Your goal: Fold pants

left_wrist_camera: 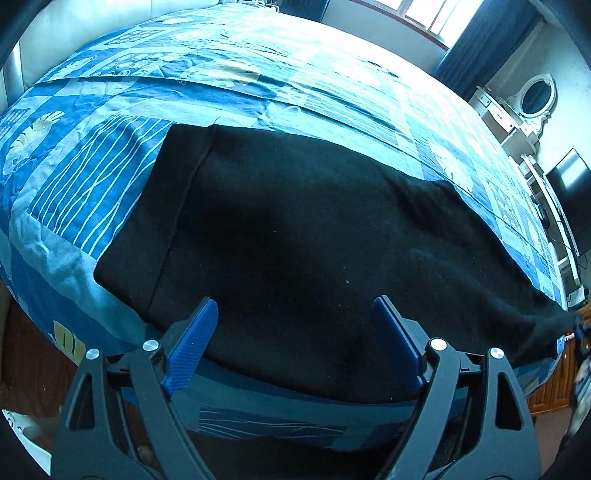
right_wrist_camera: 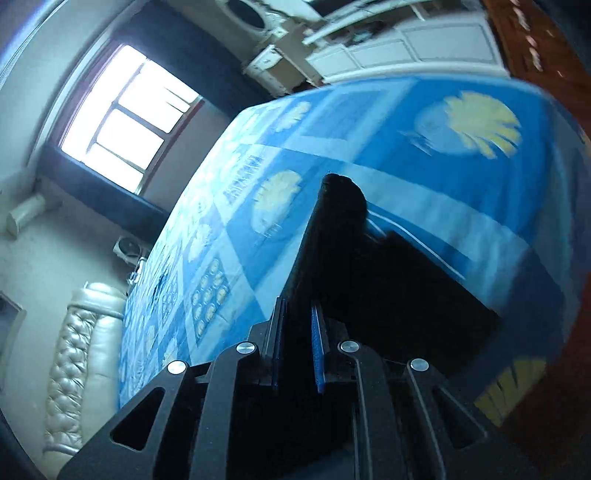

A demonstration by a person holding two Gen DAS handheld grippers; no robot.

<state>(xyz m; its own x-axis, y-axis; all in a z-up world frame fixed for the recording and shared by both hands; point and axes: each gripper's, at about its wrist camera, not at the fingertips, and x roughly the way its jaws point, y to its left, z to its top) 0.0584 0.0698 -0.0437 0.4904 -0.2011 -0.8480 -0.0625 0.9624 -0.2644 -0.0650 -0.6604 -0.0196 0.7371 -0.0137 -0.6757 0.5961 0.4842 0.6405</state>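
Blue patchwork bedding is covering the bed (left_wrist_camera: 110,177) that is filling the left wrist view, with a window (left_wrist_camera: 424,14) and a white dresser (left_wrist_camera: 517,114) sitting beyond its far edge. Black pants (left_wrist_camera: 295,240) are lying flat on the bed directly ahead of the left gripper (left_wrist_camera: 295,347), their long axis running crosswise to the fingers: a stitched band, seemingly the waistband, is ending the cloth at the left, while the rest is stretching away to the right, where the far end is narrowing and lifting off the bed toward the picture's edge. The left jaws are standing wide apart and grasping nothing, their blue pads (left_wrist_camera: 192,350) hovering just over the near edge of the cloth, near the band end. Turning to the right wrist view, which is tilted and blurred, the same bed (right_wrist_camera: 369,122) is slanting across the picture with a padded headboard (right_wrist_camera: 81,350) at lower left and the window (right_wrist_camera: 122,122) above. The right gripper (right_wrist_camera: 297,347) is clenched on the pants (right_wrist_camera: 369,280), a dark fold of cloth rising out between the nearly closed jaws and trailing forward onto the bed. Judging from this, the right hand is carrying the leg end, so the coming fold is likely travelling along the long axis toward the band end, the end nearer the free left gripper.
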